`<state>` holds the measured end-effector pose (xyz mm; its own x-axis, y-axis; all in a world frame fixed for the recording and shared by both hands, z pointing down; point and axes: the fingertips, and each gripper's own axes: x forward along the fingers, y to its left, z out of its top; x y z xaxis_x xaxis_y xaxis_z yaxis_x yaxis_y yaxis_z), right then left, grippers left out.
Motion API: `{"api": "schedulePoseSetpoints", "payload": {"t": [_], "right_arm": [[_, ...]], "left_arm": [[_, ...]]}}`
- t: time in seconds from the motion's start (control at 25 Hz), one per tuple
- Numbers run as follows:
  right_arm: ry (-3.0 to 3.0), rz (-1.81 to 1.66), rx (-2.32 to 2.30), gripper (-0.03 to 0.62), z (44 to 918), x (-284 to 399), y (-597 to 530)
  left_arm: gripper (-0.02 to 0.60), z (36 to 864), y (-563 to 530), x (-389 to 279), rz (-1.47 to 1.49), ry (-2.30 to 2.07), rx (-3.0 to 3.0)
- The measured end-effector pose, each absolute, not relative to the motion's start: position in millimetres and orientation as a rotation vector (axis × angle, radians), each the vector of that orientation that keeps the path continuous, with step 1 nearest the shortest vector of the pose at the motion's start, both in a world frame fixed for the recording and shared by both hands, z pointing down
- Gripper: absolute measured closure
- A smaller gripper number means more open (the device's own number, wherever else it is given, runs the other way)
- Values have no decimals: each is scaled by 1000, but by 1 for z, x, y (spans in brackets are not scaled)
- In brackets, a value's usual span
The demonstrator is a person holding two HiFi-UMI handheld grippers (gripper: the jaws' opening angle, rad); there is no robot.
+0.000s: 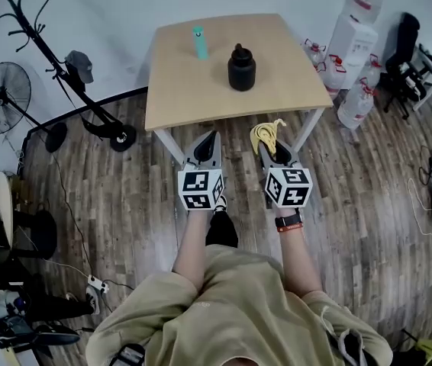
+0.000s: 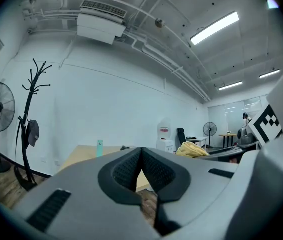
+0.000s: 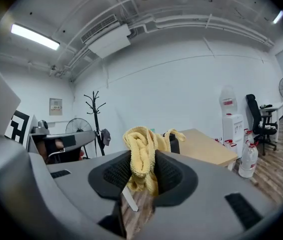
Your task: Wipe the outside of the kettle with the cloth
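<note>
The person is holding both grippers short of the desk (image 1: 178,90), the right gripper (image 1: 268,148) pinching the yellow cloth (image 1: 266,133) in its fingers (image 3: 169,173), the left gripper (image 1: 211,137) clenched on nothing, so this is looking like the approach, next needing a reach forward to the black kettle (image 1: 241,68) standing mid-desk.

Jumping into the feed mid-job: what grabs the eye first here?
A fluffy yellow cloth sticks up from the right gripper, whose jaws are shut on it. Ahead, a squat black kettle stands on the light wooden table, a slim teal bottle beyond it to the left. The left gripper is shut and empty.
</note>
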<state>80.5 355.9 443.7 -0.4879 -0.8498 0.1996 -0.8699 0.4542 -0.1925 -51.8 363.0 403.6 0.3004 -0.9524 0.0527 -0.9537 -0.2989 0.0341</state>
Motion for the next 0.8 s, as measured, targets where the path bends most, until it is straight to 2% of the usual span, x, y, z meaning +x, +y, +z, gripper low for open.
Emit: {"api": "schedulePoseSetpoints", "payload": {"t": [0.52, 0.8], "right_arm": [[-2517, 554, 1612, 456, 447, -65, 52], [-2461, 637, 1617, 454, 471, -97, -55]], "left_arm": [[558, 397, 52, -184, 45, -1734, 2511], [558, 415, -61, -206, 82, -1652, 2531]]}}
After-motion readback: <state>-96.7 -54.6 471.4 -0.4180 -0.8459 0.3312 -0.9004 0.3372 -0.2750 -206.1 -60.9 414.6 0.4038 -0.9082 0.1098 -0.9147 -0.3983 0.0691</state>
